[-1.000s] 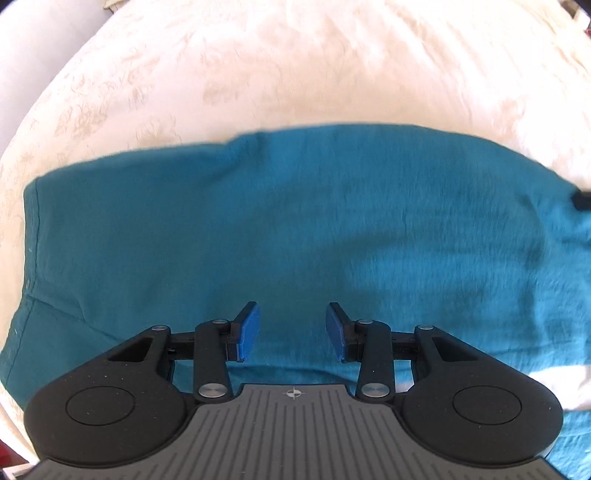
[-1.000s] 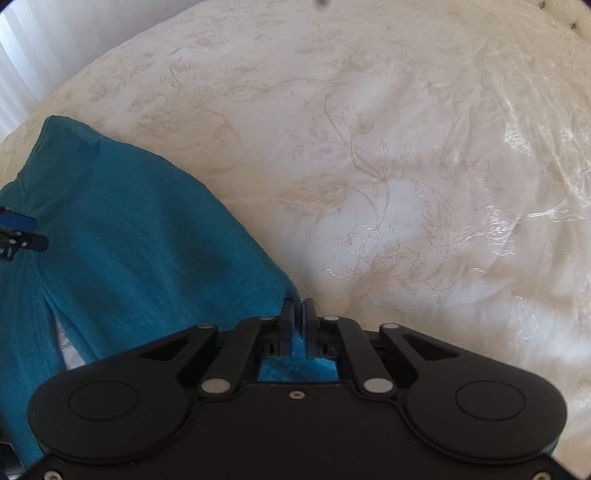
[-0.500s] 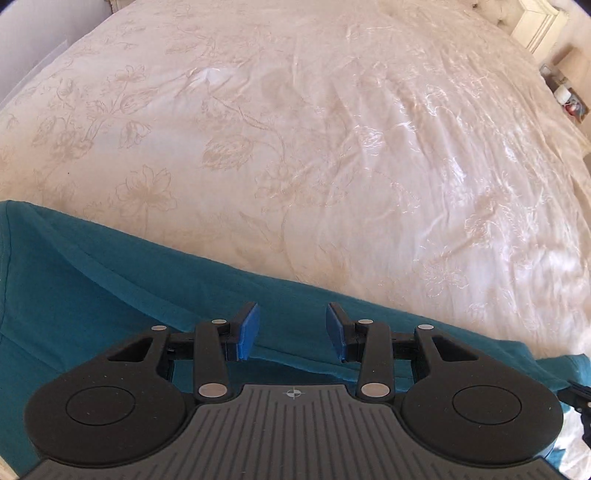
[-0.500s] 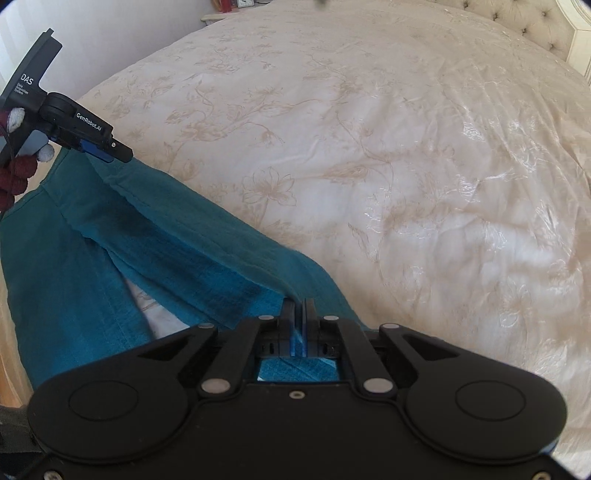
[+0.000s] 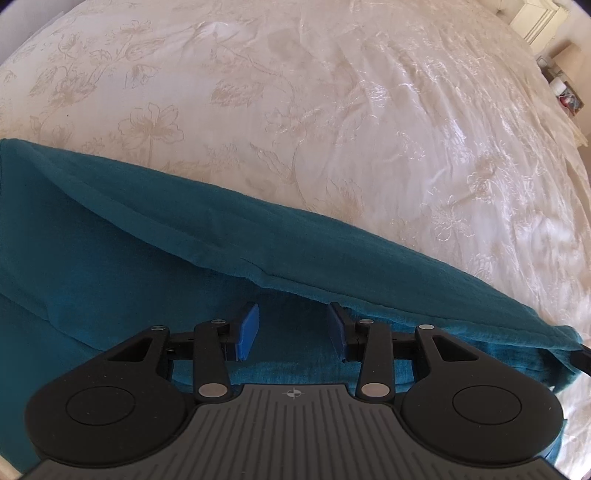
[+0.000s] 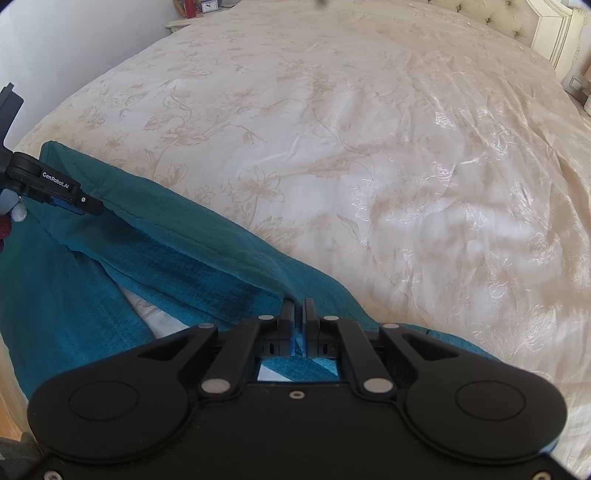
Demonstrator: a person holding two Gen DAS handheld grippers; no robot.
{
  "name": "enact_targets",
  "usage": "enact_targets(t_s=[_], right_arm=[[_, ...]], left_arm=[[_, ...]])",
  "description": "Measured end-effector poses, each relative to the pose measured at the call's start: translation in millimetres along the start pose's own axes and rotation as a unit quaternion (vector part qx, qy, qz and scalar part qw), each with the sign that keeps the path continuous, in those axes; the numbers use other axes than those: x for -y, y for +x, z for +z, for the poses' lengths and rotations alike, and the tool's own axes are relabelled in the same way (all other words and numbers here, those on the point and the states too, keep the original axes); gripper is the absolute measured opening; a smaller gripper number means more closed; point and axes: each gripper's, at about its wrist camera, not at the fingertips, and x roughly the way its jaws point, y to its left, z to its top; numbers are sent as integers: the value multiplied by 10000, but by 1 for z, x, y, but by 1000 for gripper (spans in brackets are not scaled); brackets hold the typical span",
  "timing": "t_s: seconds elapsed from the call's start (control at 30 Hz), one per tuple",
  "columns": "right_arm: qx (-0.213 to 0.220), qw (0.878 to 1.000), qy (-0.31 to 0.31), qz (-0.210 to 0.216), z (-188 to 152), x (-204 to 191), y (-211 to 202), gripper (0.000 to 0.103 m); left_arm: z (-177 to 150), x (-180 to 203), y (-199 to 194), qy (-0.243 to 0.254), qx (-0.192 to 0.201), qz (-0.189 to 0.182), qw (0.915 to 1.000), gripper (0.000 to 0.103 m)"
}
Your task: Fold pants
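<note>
Both grippers have swung the teal pants (image 5: 155, 258) up toward the bed's middle, baring more of the cream floral bedspread (image 5: 369, 110). Right gripper (image 6: 299, 317) stays clamped on a pants edge; left gripper (image 5: 293, 328) hovers over the cloth near the bed's near edge, jaws apart, gripping nothing.

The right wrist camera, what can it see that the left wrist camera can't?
Only the right wrist view shows the right tool shut on the teal pants, the headboard, and the left tool from the side. Only the left wrist view shows the left tool with its pads apart above the cloth, gripping nothing. Both show the pants lying on the cream flowered bedspread.
</note>
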Motion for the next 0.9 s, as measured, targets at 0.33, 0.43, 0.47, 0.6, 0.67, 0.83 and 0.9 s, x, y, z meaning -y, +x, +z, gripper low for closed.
enact_targets(t_s=[0.33, 0.43, 0.47, 0.6, 0.67, 0.83, 0.9], right_arm=[[-103, 9999, 60, -51, -8, -8, -4, 9], [-94, 9999, 106, -82, -10, -10, -6, 9], [-94, 9998, 119, -92, -10, -10, -7, 9], [-69, 9997, 166, -142, -11, -13, -11, 9], [-60, 9997, 159, -172, -12, -15, -13, 9], [54, 9994, 241, -227, -16, -24, -27, 9], [96, 9993, 231, -287, -21, -31, -38, 9]], left_arm=[[5, -20, 21, -760, -82, -446, 9961, 40], [12, -26, 27, -1022, -74, -577, 9931, 40], [15, -27, 27, -1090, -34, -595, 9923, 40], [25, -33, 27, -1315, 53, -574, 9896, 39], [30, -36, 24, -1390, 237, -521, 9886, 29], [34, -31, -19, -1070, 771, -353, 9906, 4], [25, -24, -48, -681, 921, -270, 9931, 4]])
